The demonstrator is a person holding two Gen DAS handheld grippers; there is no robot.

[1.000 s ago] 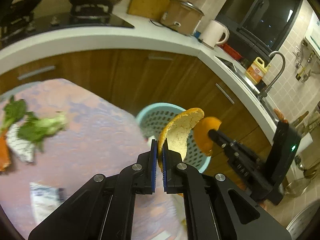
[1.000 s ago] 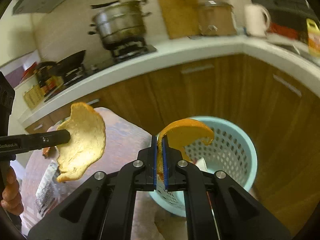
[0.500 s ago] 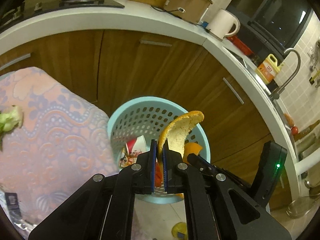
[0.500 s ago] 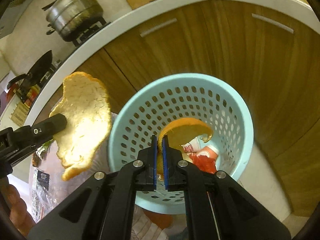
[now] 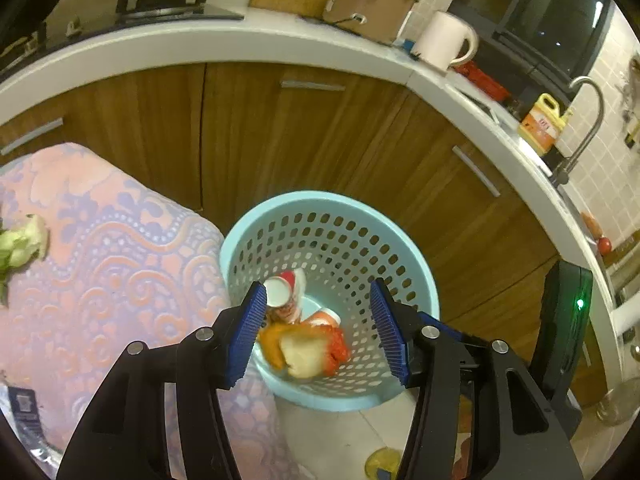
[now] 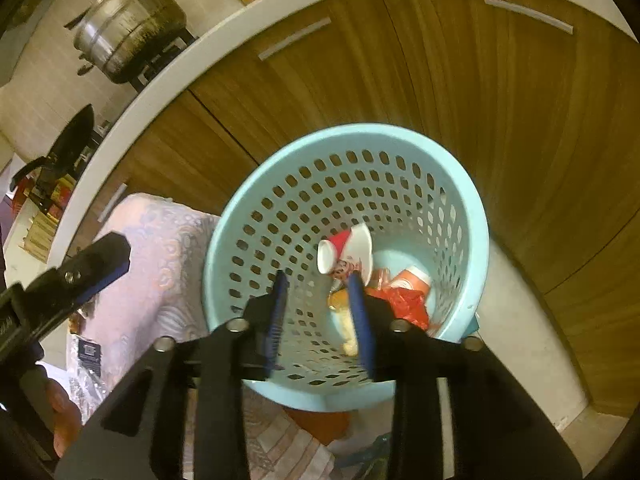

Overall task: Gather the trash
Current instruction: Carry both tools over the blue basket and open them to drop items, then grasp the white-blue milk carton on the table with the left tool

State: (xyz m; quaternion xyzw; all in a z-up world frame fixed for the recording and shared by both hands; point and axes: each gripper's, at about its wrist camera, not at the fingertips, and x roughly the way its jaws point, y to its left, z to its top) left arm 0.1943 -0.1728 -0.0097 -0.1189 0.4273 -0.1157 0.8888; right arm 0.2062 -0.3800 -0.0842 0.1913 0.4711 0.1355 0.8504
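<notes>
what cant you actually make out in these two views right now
- Left wrist view: the orange peel in the basket is motion-blurred; its shape is unclear.
- Right wrist view: the right tool, its jaws opening, covers part of the peel; nothing sits between the pads.
- Left wrist view: the greens on the tablecloth are cut off by the left edge.

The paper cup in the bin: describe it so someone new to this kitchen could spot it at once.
Find the pale blue perforated bin on the floor before the wooden cabinets. Down inside lies a tipped-over paper cup, its mouth facing left. It is the white and red one, above the orange peel and the red wrapper.
</notes>
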